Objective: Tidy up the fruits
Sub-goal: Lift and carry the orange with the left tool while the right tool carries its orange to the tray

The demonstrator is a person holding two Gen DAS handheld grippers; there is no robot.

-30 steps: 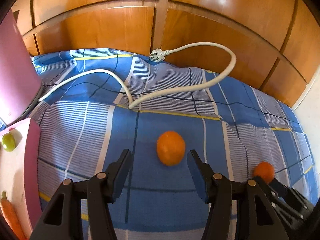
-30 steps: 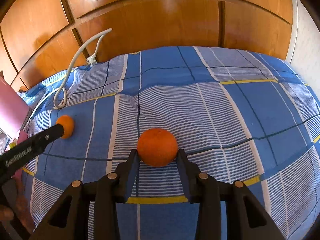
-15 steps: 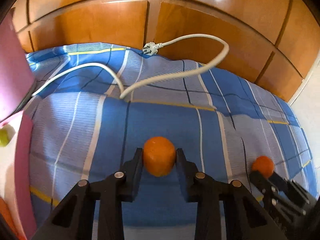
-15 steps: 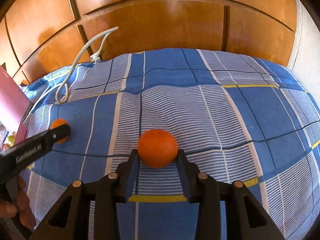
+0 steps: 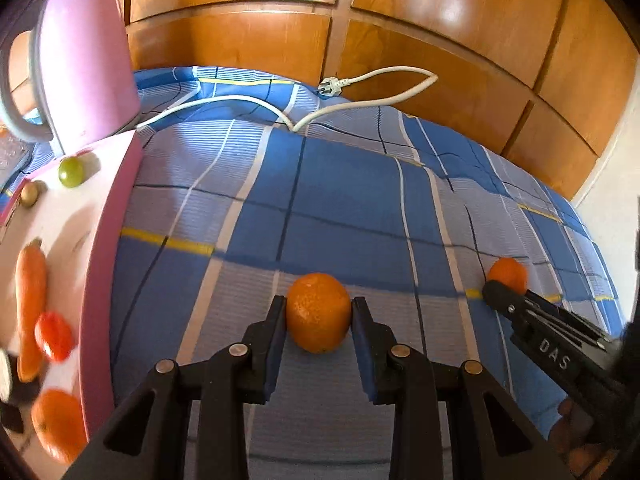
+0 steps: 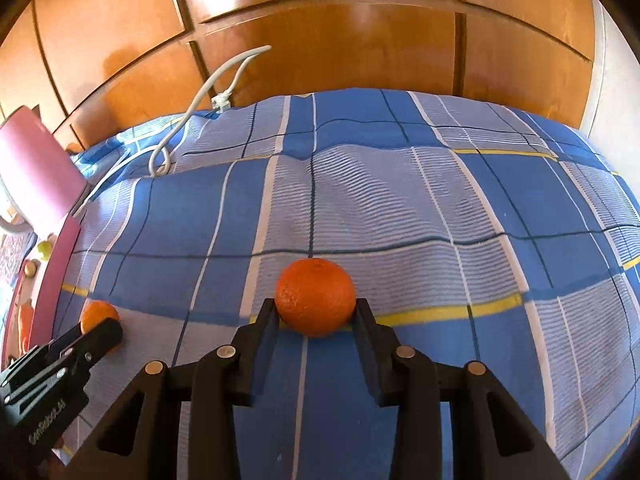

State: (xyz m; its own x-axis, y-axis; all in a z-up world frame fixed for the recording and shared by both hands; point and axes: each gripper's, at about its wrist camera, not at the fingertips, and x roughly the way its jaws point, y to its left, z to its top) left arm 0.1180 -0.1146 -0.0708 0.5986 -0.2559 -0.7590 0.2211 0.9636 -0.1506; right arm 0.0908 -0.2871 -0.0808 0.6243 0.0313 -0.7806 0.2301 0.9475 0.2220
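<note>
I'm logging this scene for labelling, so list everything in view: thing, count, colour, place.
oranges: three, orange; one in the left gripper, one in the right gripper, one on the tray's near end
tray: one, pink rim, left edge of the bed
carrot: one, orange, on the tray
tomato: one, red, beside the carrot
grape: one, green, far end of the tray
kettle: one, pink, behind the tray
cable: one, white, far side of the bedsheet
bedsheet: one, blue checked
wardrobe: wooden, behind
left gripper: black, shut on its orange
right gripper: black, shut on its orange
</note>
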